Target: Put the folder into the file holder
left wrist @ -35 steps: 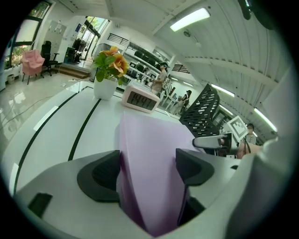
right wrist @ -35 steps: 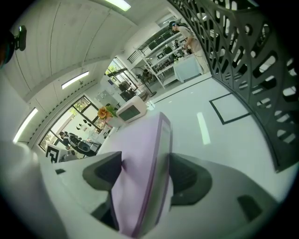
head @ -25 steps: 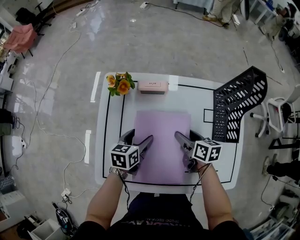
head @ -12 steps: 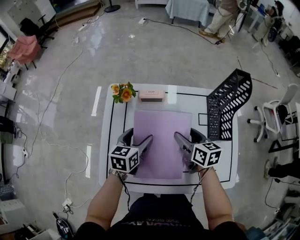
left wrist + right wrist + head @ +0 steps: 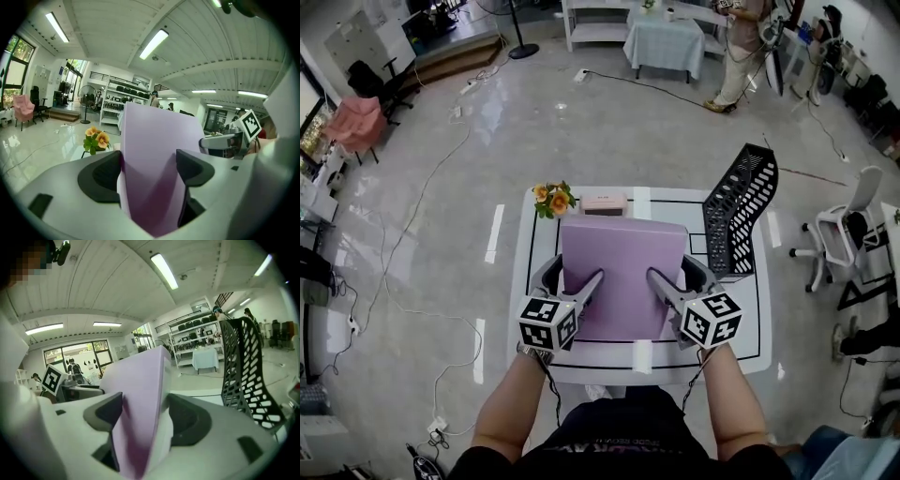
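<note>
**A:** Holding anything, those two grippers?

**B:** Both are. The left gripper (image 5: pixel 577 274) is clamped on the near left edge of the purple folder (image 5: pixel 623 272). The right gripper (image 5: pixel 675 274) is clamped on its near right edge.

**A:** Where is the folder relative to the black file holder (image 5: pixel 739 220)?

**B:** It is just left of the holder, outside it and not touching. The sheet is tilted, with its far edge raised.

**A:** And the holder itself?

**B:** It stands upright on the white table (image 5: pixel 750 323).

**A:** Anything else near it?

**B:** A small pink box (image 5: pixel 603 202) and orange flowers (image 5: pixel 553 198) sit well left of the holder, past the folder's far edge.
</note>
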`<state>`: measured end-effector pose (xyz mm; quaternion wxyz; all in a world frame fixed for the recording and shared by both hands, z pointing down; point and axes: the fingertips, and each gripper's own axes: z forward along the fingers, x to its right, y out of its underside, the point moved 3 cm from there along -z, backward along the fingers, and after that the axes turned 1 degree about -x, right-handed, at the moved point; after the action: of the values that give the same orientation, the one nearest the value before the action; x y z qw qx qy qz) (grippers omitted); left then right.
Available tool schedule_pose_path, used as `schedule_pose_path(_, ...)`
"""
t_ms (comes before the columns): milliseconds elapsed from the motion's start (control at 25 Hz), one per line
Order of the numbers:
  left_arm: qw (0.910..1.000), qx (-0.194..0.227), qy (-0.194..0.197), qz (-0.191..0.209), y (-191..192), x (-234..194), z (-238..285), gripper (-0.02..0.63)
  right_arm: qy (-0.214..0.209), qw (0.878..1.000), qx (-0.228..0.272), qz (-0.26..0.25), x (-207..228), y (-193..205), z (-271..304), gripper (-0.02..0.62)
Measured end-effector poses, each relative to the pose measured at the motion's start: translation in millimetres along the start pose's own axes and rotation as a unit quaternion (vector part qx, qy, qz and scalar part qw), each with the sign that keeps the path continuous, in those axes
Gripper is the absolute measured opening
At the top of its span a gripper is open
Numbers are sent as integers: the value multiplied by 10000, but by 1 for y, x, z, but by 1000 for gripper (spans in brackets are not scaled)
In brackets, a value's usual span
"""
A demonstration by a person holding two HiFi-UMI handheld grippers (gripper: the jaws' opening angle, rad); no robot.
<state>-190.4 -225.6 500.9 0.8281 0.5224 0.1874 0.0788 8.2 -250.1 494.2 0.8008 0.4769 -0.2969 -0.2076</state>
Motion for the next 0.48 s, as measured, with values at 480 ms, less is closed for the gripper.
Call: schedule_pose_path(480,9981,497,81,344,-8,22,-59,374,-71,9971,556,-507,-49,-8,-55,299)
